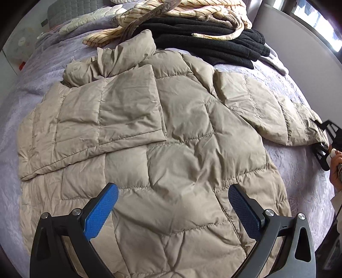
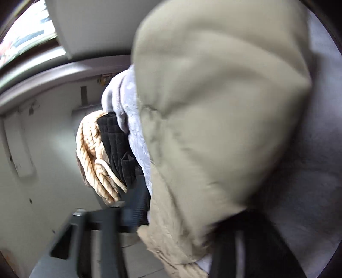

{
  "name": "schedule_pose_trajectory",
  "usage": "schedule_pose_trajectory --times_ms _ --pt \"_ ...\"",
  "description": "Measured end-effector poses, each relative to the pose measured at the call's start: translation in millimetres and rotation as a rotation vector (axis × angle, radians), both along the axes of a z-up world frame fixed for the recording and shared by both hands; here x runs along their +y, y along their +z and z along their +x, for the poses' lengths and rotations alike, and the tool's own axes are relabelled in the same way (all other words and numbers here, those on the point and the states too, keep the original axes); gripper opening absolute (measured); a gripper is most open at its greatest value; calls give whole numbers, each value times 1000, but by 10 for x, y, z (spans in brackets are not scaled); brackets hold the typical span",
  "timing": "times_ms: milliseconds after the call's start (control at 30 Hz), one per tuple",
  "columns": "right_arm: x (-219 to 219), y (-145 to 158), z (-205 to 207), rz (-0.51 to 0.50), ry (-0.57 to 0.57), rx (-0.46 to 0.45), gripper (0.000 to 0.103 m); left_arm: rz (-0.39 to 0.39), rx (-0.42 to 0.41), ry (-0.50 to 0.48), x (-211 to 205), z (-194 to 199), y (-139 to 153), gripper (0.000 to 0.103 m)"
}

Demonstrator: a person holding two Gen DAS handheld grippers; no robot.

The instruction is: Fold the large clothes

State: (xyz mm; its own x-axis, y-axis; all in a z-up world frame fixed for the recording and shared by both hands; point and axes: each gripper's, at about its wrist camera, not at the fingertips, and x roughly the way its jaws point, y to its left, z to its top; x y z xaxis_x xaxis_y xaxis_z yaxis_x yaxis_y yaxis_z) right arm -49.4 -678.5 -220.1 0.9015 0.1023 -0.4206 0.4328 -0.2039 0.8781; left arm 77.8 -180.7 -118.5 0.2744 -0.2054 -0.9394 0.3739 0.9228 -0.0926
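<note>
The beige quilted jacket (image 1: 162, 132) lay spread back-up across the grey bedspread (image 1: 299, 184), filling the middle of the left wrist view. One sleeve (image 1: 111, 119) was already folded in across the body at about 9 o'clock. The other sleeve (image 1: 275, 111) still stretched out toward 3 o'clock. There the right gripper (image 1: 326, 143) met its cuff. In the blurred right wrist view the sleeve fabric (image 2: 213, 119) filled the space between its fingers, so it seemed clamped on the cuff, though I cannot tell how tightly. The left gripper (image 1: 173, 203) hovered over the hem at 6 o'clock, jaws spread wide, gripping nothing. At 12 o'clock sat a black fleece (image 1: 213, 42) and a striped garment (image 1: 181, 10). The step looked like the second sleeve fold. Next the cuff would need carrying across toward 9 o'clock.
</note>
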Motion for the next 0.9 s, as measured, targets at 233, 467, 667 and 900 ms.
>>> schedule_pose_trajectory --times_ms 233,467,667,900 --pt "329 562 559 -157 149 -118 11 2 -37 76 375 87 66 103" --pt "1341 1449 1584 -485 478 -164 11 4 -92 178 970 175 108 103" --pt "2862 1910 2327 -902 807 -66 11 10 -111 275 1518 272 55 103" --pt "4375 1137 2693 -1207 1122 232 11 -11 -126 366 2141 341 46 103"
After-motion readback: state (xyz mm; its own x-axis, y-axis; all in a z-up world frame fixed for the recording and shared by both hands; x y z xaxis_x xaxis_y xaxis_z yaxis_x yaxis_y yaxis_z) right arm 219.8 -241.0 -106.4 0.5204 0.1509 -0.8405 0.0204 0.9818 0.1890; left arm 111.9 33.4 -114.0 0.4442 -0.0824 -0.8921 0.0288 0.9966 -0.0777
